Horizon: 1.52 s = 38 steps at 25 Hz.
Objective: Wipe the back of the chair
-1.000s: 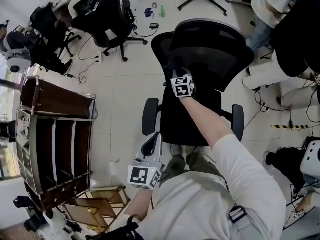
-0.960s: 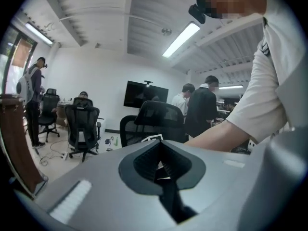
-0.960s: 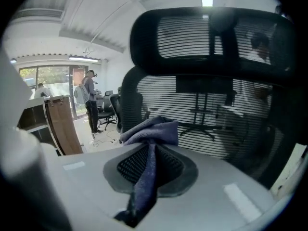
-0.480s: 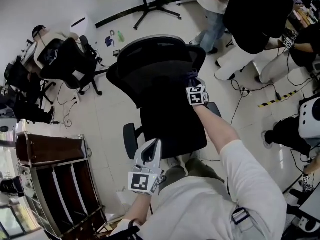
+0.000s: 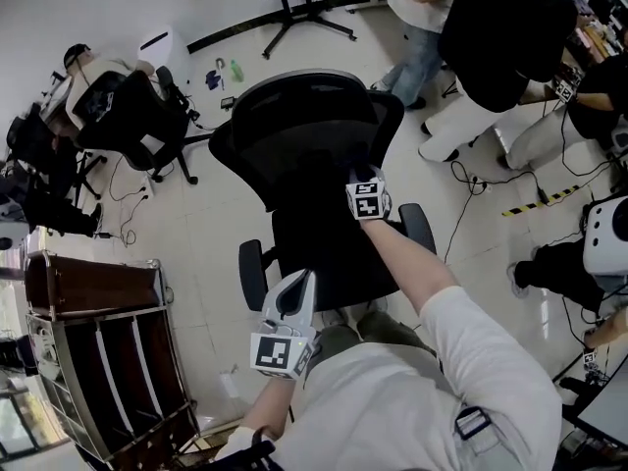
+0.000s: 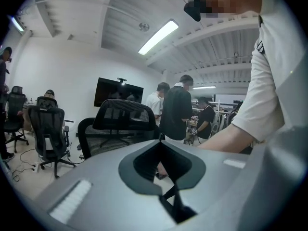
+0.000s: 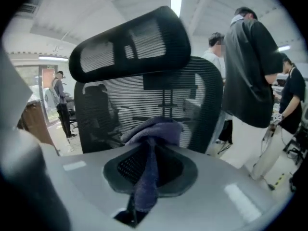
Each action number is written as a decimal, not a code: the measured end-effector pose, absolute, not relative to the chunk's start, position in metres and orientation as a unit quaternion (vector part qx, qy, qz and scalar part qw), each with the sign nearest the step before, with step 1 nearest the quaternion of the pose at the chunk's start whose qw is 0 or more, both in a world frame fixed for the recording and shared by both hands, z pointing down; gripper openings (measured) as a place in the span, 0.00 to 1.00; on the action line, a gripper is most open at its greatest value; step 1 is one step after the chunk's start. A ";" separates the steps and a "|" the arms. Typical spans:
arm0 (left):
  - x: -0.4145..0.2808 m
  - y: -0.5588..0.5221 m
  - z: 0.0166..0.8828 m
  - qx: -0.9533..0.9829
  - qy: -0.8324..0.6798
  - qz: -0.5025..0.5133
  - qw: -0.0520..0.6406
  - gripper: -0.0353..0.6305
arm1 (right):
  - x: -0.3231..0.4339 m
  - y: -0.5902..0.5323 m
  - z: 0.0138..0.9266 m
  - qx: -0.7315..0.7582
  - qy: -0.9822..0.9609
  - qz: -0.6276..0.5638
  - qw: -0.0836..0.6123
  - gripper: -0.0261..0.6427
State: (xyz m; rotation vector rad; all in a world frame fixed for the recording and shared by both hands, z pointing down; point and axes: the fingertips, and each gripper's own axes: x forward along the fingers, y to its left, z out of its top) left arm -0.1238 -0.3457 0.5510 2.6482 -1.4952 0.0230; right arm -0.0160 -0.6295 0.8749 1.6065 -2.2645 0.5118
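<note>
One cloth (image 7: pixel 153 129), purple, pinched between the pressed-together jaws of the right gripper (image 7: pixel 149 163). It bunches above the tips, right at the mesh chair back (image 7: pixel 192 95) below the headrest (image 7: pixel 130 37); actual contact can't be confirmed. In the head view the right gripper (image 5: pixel 361 180) sits at the lower right of the chair back (image 5: pixel 304 130), above the seat (image 5: pixel 324 248). The left gripper (image 5: pixel 291 297) hangs low near the person's body, well apart from the chair, jaws closed together on nothing.

Risks:
- The chair likely swivels or rolls off under wipe pressure, since nothing steadies it.
- The cloth is gripped by a narrow fold, so dragging on the mesh could pull it free.
- The loose bunch may snag on the mesh or frame edge.
- Bystanders (image 5: pixel 491 27) stand just behind, so a pushed chair could bump them.

Writing: none legible. There are only square black-and-white markers on both gripper cubes. No brand is visible on chair or cloth.
</note>
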 end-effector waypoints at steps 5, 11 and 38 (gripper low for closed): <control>-0.167 -0.340 0.549 0.846 -0.531 -0.012 0.051 0.14 | -0.195 -0.589 0.865 0.455 -0.863 0.146 0.165 0.11; -0.216 -0.345 0.562 0.800 -0.597 -0.013 0.058 0.14 | -0.302 -0.603 0.904 0.407 -0.871 0.176 0.211 0.11; -0.143 -0.421 0.578 0.875 -0.472 0.011 0.106 0.14 | 0.000 -0.692 0.945 0.575 -0.746 0.206 0.266 0.11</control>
